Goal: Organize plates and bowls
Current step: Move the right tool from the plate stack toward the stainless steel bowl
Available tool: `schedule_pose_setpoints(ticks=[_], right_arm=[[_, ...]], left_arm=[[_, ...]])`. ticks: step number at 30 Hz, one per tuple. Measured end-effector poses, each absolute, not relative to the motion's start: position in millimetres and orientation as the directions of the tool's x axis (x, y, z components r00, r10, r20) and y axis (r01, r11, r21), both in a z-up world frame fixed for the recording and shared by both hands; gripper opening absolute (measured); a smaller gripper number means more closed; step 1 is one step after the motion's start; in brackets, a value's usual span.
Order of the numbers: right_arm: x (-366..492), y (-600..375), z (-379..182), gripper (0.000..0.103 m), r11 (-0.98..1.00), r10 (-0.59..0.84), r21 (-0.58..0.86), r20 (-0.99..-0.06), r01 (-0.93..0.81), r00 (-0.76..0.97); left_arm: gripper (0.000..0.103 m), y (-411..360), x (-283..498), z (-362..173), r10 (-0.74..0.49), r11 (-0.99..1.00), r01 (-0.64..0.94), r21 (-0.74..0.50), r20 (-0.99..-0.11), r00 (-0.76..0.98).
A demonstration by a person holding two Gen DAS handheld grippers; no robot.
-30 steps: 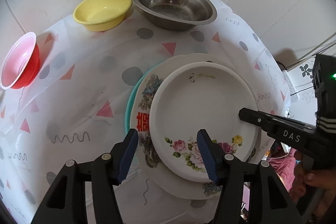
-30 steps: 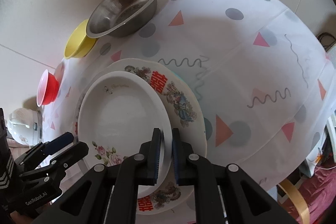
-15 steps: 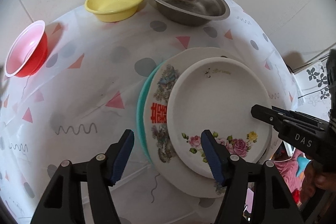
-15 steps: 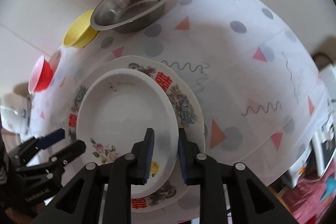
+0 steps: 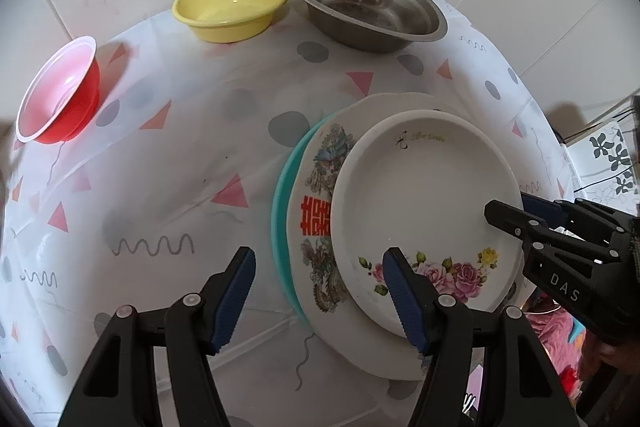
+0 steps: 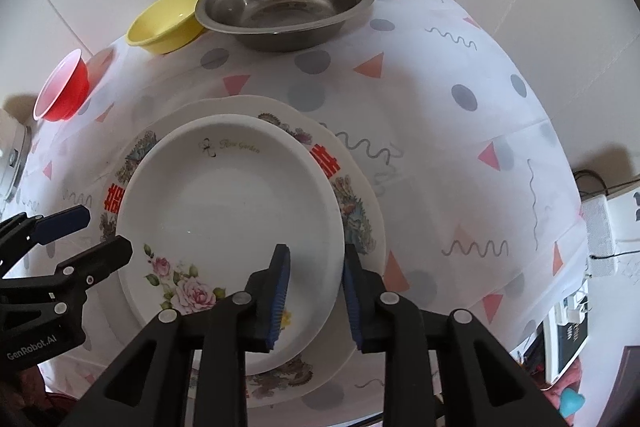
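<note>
Plates: a white shallow plate with a rose print [image 6: 232, 223] lies on top of a larger white plate with red characters and a patterned rim [image 6: 344, 179], which rests on a teal plate [image 5: 280, 211] of which only an edge shows; this stack sits near the 6 o'clock edge of the round table under a white patterned cloth [image 6: 460, 131]. Bowls are not yet gathered: a steel bowl [image 6: 288, 7] at 12 o'clock, a yellow plastic bowl [image 6: 164, 23] just beside it at 11 o'clock, and a red plastic bowl [image 6: 62, 91] apart at 10 o'clock. Plate stacking therefore appears done; nesting the bowls appears left. The right gripper [image 6: 314, 291] straddles the rose plate's rim, its jaws opening and the pads apparently clear of it. The left gripper [image 5: 320, 295] stands wide apart above the stack's left edge and holds nothing.
</note>
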State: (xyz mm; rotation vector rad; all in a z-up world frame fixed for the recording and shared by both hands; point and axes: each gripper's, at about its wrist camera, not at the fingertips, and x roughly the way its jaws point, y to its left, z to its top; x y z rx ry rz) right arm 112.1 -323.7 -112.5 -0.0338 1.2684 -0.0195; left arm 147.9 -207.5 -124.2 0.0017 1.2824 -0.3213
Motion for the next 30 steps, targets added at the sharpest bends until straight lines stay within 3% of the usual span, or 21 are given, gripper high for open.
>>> schedule_pose_setpoints(ticks=[12,23,30], right_arm=[[109,-311,-115,0.028,0.990,-0.100,-0.125,-0.948,-0.064,0.301],[109,-327,-108,0.030,0.999,-0.041,-0.041,-0.950,0.006,0.310],[110,-340,-92,0.031,0.994,0.054,0.086,-0.919,0.066,0.391]], left_arm=[[0.067,-203,149,-124,-0.232,0.958,0.224,-0.177,-0.940,0.249],[0.067,-195,155,-117,-0.220,0.966,0.194,-0.168,-0.933,0.286],[0.073,-179,163,-112,-0.202,0.977,0.134,-0.166,-0.923,0.328]])
